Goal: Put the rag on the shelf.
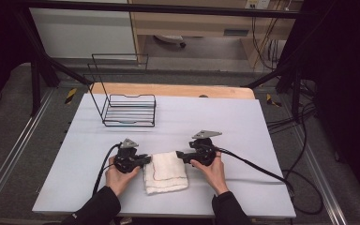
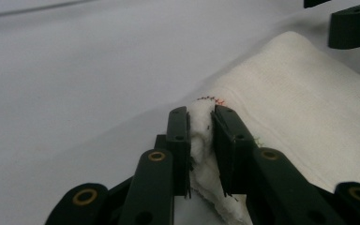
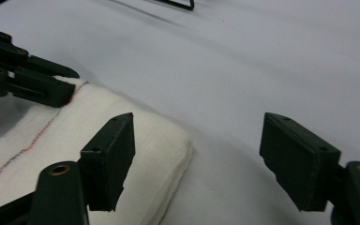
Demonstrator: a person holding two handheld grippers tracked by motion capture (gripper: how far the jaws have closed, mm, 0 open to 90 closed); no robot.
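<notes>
A folded white cloth (image 1: 166,176) with a coloured stitched line lies on the white table cover (image 1: 215,122), between my two grippers. My left gripper (image 1: 147,160) is at the cloth's far-left corner. In the left gripper view, that left gripper (image 2: 200,126) has its jaws pinched on a bunched fold of the cloth (image 2: 300,108). My right gripper (image 1: 179,154) is at the far-right corner. In the right gripper view, the right gripper (image 3: 199,140) stands wide open: one jaw is over the cloth (image 3: 37,136), the other over bare table, and the corner lies between them untouched.
A black wire rack (image 1: 129,110) stands at the back left of the table. Cables trail from both grippers, the right one running off toward the table's right edge (image 1: 262,171). A wooden strip (image 1: 168,89) runs along the far edge.
</notes>
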